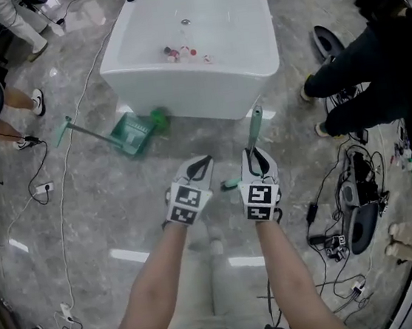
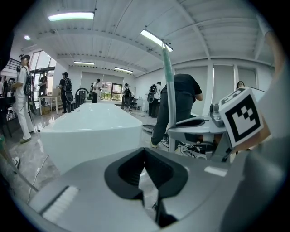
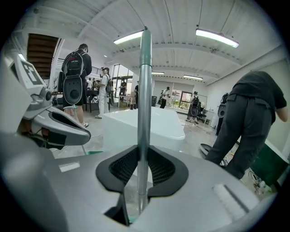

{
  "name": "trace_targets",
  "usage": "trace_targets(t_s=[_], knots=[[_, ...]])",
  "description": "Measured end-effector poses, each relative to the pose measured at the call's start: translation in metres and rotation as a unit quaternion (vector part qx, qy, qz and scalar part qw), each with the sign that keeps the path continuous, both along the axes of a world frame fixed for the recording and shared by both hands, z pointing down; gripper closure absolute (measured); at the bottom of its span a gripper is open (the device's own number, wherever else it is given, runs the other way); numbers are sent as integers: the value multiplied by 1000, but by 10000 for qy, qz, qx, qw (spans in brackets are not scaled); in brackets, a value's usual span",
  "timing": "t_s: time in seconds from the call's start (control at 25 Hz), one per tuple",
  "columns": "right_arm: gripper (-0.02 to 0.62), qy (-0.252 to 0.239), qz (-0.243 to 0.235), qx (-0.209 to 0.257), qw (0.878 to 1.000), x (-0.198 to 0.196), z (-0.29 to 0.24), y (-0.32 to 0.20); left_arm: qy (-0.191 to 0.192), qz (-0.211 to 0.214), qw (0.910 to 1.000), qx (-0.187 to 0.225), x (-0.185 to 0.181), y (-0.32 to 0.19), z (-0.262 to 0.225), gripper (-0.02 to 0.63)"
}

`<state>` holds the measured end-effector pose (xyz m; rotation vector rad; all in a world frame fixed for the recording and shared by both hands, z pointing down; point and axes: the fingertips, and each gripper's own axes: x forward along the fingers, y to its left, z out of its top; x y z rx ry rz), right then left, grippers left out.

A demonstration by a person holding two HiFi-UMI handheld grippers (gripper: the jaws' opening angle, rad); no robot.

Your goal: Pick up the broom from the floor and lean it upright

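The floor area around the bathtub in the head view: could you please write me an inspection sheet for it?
Surface: grey marbled floor, glossy, with light reflections.
Job's things: broom, its handle roughly upright in front of the white bathtub.
Clutter: green dustpan lying on the floor by the tub's left corner; small items inside the tub.
Grippers: right claw shut on the broom handle; left claw beside it, jaws together, nothing between them.
Cables: white cable across the floor at left; black cables at right.
Surroundings: person in dark clothes at right; other people at the far left edge.
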<state>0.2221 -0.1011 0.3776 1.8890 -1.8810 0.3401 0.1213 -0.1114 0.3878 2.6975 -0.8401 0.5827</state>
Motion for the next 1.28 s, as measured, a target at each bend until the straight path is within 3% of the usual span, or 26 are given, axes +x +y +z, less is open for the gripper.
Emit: trace_targets(t_s=[0.28,0.44,0.76,1.28], knots=[[522,284,119,-90,9995,-10,-8,-67,23,126,9999,-71,-1,-74,-10,606],[520,342,634,-281,9970,-3,18,-104,-16,314,9994,-159,-1,-112,7,606],[520,25,1193,-329,9923,13,90,-153,85,572,9982,-177,14,-165,61,606],[517,210,845,-131,9961,-18,142,-234,185,144,9997,11,-1,-229,113,606]])
